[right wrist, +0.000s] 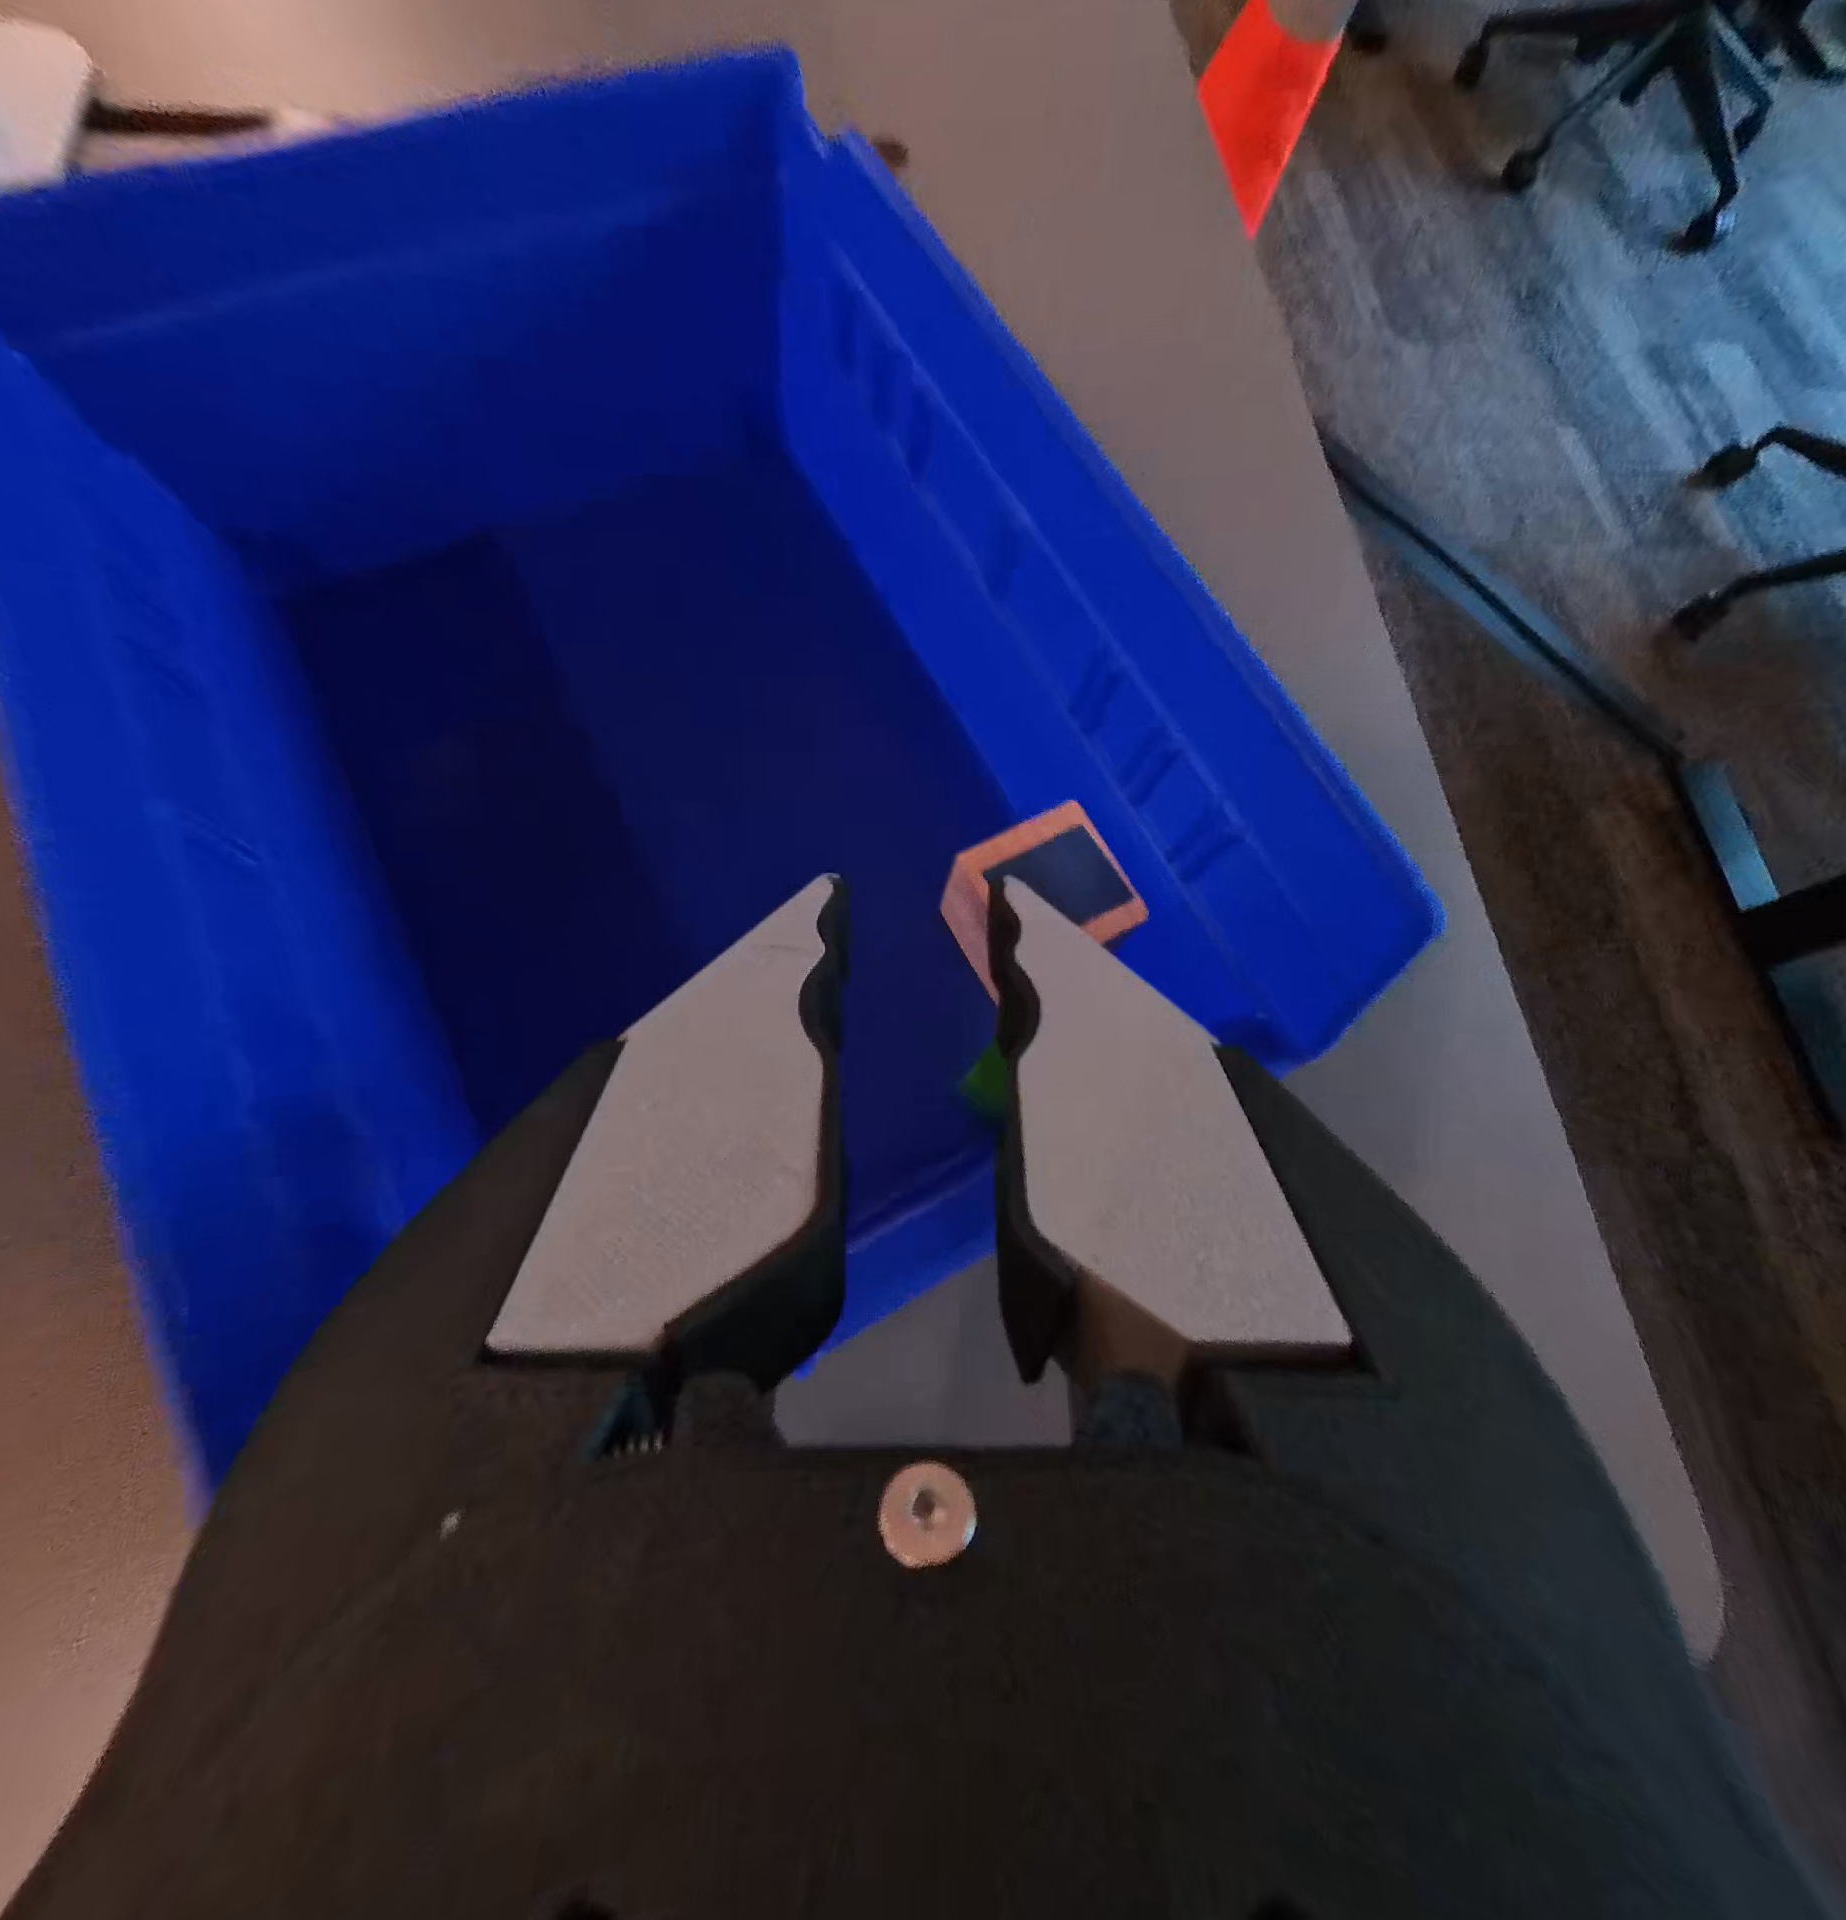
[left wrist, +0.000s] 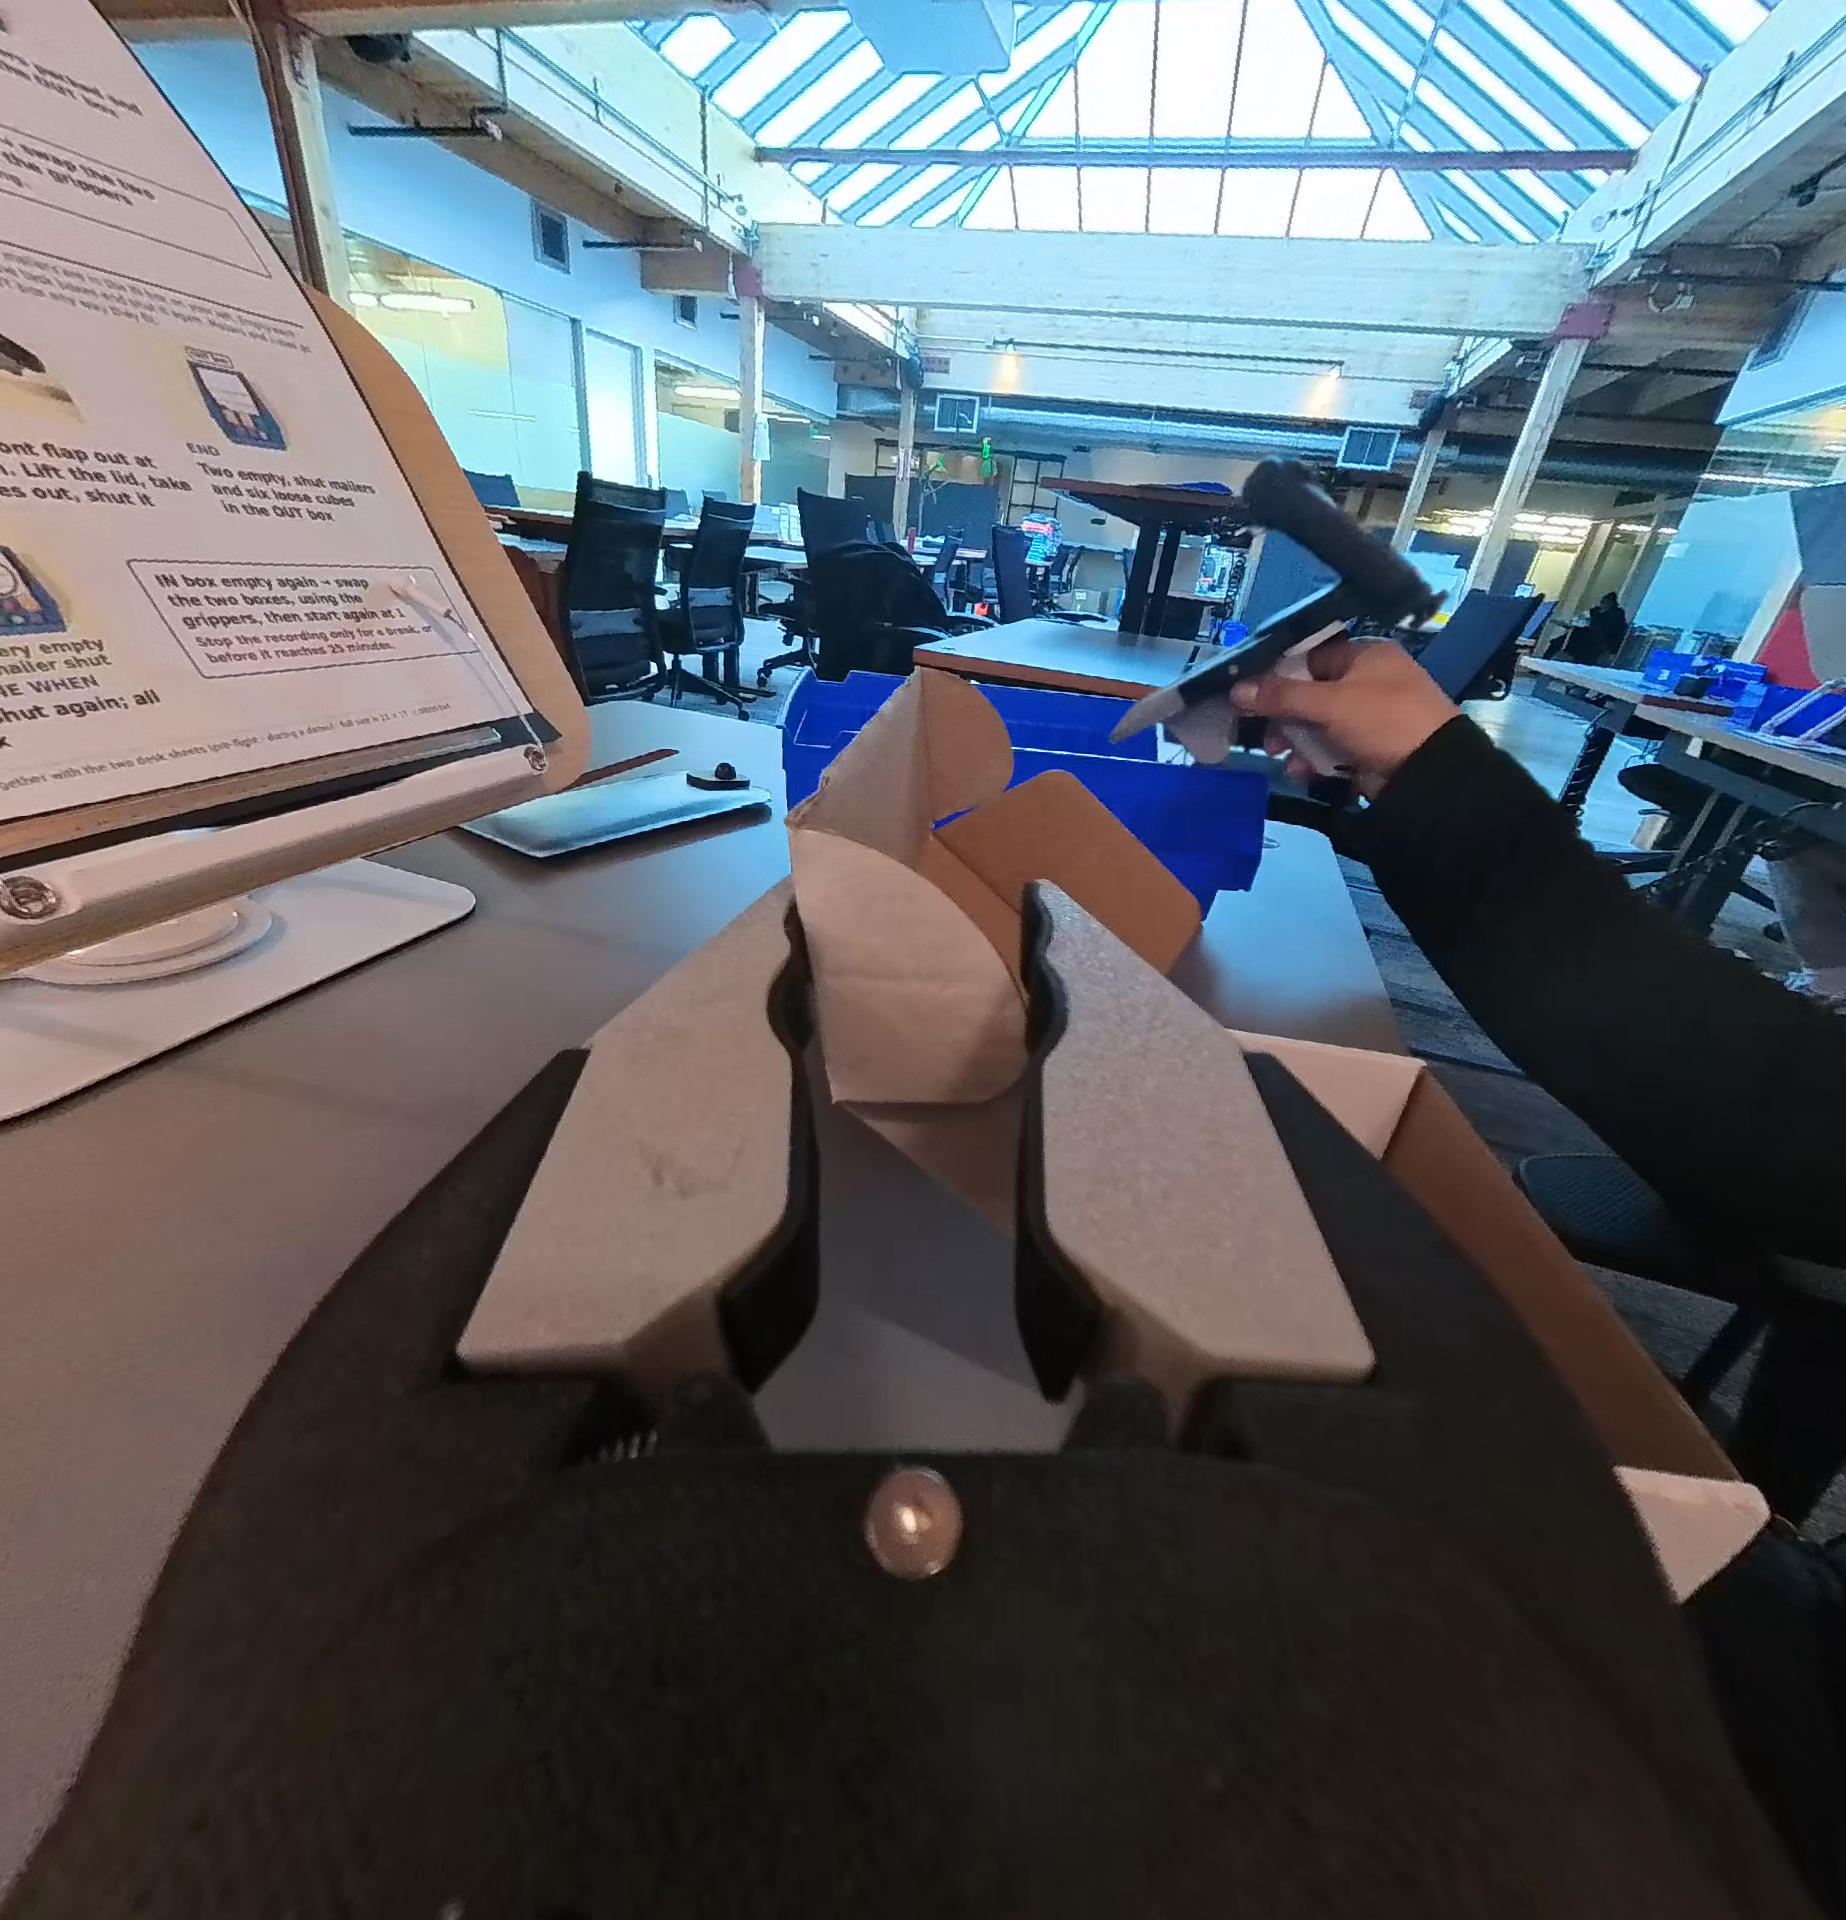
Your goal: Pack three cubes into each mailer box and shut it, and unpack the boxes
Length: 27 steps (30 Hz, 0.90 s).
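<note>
1. The mailer box (left wrist: pixel 1501 1288), open on the tabletop (left wrist: pixel 223 1174), is pinched by a rounded lid flap (left wrist: pixel 898 997) in the left tool (left wrist: pixel 914 935).
2. A wooden cube (right wrist: pixel 1064 883) with a blue face is seen in the blue bin (right wrist: pixel 483 520), near its corner.
3. The right tool (right wrist: pixel 914 904), spread and empty, is held over the bin.

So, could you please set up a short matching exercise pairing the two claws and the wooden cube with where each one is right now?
Things:
1. left claw
2. right claw
3. wooden cube with a blue face

Places:
A. lying inside the blue plastic bin
B. open above the bin, holding nothing
C. around a rounded flap of the brown cardboard mailer box

Pairs: 1-C, 2-B, 3-A
</note>
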Each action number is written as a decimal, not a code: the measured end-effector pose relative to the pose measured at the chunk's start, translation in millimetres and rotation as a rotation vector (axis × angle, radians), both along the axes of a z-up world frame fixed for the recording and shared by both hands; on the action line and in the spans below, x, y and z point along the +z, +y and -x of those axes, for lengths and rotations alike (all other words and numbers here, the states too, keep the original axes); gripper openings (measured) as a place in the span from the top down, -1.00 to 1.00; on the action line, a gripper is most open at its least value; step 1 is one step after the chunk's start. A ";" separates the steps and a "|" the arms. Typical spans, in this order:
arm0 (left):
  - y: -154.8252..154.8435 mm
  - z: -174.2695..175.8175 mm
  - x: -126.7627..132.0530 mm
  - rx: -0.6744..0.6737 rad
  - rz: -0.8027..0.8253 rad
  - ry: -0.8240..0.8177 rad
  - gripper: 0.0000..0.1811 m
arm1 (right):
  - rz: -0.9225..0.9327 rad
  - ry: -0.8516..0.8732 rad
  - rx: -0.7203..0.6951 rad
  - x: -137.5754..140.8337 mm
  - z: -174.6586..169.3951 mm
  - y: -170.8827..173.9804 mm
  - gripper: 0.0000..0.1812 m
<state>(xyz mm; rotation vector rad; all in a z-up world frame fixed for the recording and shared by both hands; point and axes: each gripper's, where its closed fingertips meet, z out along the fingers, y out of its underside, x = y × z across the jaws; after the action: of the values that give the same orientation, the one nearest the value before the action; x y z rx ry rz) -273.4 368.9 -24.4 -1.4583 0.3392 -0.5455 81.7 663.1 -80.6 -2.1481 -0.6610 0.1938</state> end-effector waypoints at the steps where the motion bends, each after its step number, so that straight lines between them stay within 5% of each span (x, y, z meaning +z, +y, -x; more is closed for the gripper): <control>1: 0.1 0.1 -0.1 0.000 0.001 0.000 0.58 | -0.023 0.018 0.013 6.8 4.4 -1.5 0.74; 8: 0.1 0.1 -0.3 0.001 0.001 0.000 0.58 | -0.184 0.189 0.204 66.6 51.9 -33.5 0.71; 18: 0.5 0.7 -0.8 0.000 0.004 -0.006 0.58 | -0.305 0.241 0.661 128.6 135.8 -148.2 0.66; 22: 0.9 1.1 -1.2 -0.001 0.009 -0.011 0.58 | -0.301 0.190 0.979 123.8 183.8 -225.9 0.63; 27: 0.8 1.1 -1.1 0.000 0.008 -0.008 0.58 | -0.263 0.020 1.290 83.7 237.2 -315.2 0.65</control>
<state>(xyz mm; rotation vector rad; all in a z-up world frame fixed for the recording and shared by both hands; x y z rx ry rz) -274.5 369.7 -25.5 -1.4636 0.3311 -0.5526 -155.5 347.9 3.1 -1.1855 -1.8486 0.7437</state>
